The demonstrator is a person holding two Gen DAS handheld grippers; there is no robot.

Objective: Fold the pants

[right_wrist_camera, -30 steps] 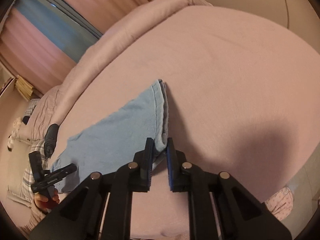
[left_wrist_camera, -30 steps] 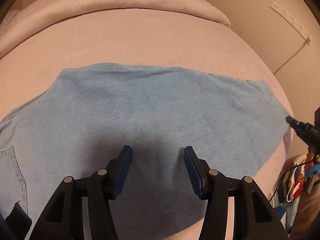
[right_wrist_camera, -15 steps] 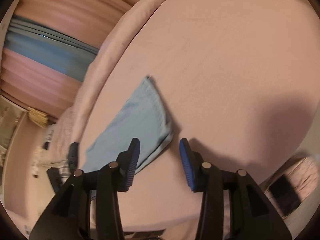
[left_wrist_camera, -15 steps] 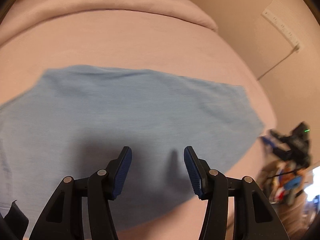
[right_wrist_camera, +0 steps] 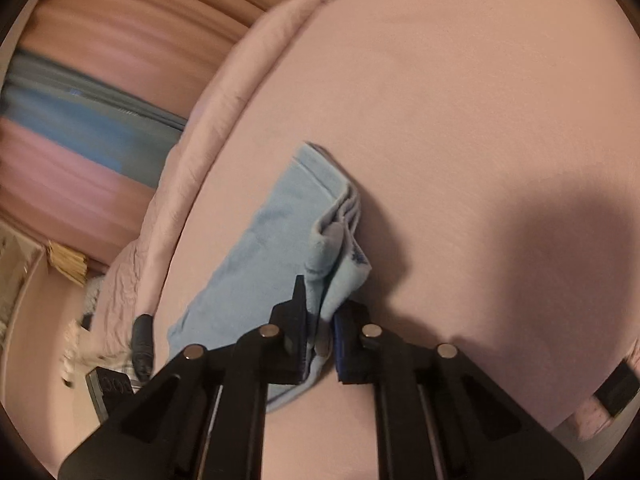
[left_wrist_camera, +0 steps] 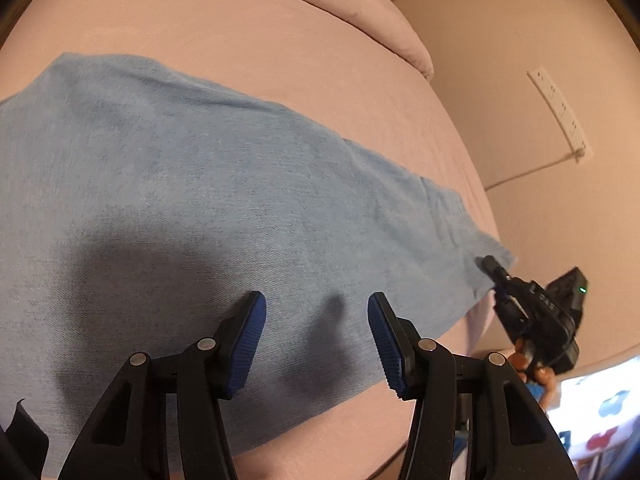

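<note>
your right gripper (right_wrist_camera: 322,328) has just been closing and is now pinching the hem of the pants (left_wrist_camera: 208,208), while your left gripper (left_wrist_camera: 316,344) is hovering open above the denim.

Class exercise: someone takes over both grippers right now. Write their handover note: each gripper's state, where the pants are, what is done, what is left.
Right gripper: jaws have just been closing, now shut on the hem end of the pants.
Left gripper: jaws open, nothing between them, above the middle of the pants.
Pants: lying lengthwise across the pink bed.
Done: leg end gripped.
Left: probably carry that end over towards the waist, then flatten.
</note>
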